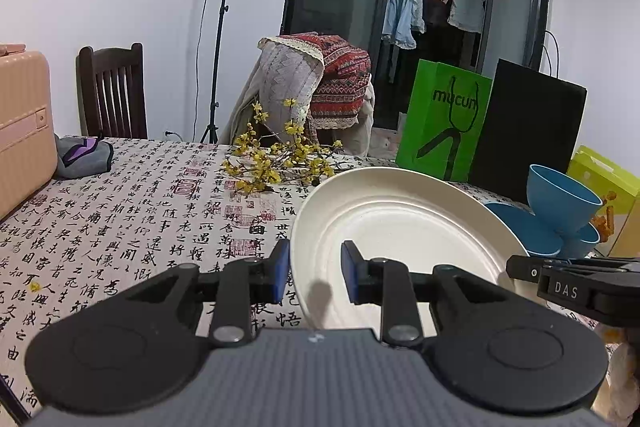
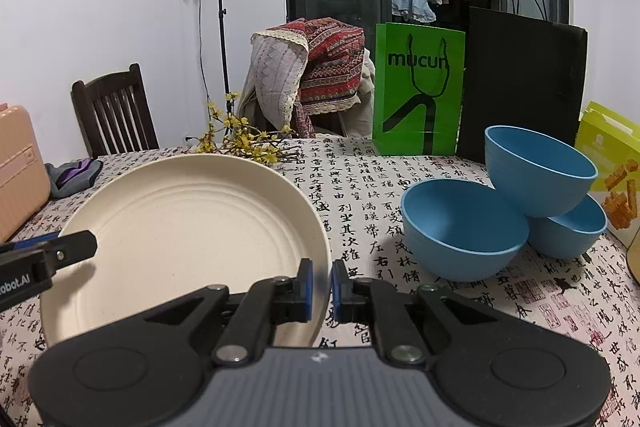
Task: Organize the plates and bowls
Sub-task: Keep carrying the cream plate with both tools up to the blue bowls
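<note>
Right wrist view shows the right gripper (image 2: 321, 285) clenched on the near right rim of a cream plate (image 2: 188, 227), the rim edge pinched between its blue pads (image 2: 306, 287); most of the plate spreads away to the left of the fingers, and whether its underside rests on the tablecloth (image 2: 360, 179) or hangs just above it cannot be told. Ahead and to the right of those fingers sit three blue bowls (image 2: 464, 227) in a loose heap, one tilted on top of the other two, not nested. Left wrist view shows the left gripper (image 1: 316, 271) with its jaws a little apart, straddling the plate's opposite rim; one pad (image 1: 280, 267) lies outside the edge and the other over the plate's face, and it is hard to say whether they press on it or merely bracket it. The right gripper's tip enters that view from the right, at the plate's far edge. Both tools point forward and somewhat downward across the table. As a judgement, the sorting looks early: only one plate is in hand, and the bowls appear not yet stacked.
</note>
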Tool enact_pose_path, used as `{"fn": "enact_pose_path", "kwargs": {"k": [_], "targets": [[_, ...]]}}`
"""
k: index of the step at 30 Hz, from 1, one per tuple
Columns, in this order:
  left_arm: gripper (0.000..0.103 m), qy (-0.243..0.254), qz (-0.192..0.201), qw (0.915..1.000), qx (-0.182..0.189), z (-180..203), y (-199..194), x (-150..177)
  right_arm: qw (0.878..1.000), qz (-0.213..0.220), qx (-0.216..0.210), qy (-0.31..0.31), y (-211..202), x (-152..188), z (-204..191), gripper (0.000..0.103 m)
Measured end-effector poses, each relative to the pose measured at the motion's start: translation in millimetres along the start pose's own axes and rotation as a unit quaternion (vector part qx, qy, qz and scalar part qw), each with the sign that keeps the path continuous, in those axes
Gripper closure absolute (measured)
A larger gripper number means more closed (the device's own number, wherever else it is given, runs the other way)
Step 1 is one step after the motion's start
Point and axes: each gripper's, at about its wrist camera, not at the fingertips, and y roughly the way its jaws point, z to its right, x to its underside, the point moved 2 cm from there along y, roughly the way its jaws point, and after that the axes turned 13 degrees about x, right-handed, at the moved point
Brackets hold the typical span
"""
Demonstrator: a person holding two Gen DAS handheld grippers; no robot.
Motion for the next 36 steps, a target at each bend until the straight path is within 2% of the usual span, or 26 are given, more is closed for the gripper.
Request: {"fn": "enact_pose_path", "kwargs": {"k": [36], "targets": [[0.075, 0.016, -0.009, 0.9997, 0.017, 43, -25, 35, 1.0, -0.004, 0.014, 0.025, -33, 37, 42, 0.093]]}}
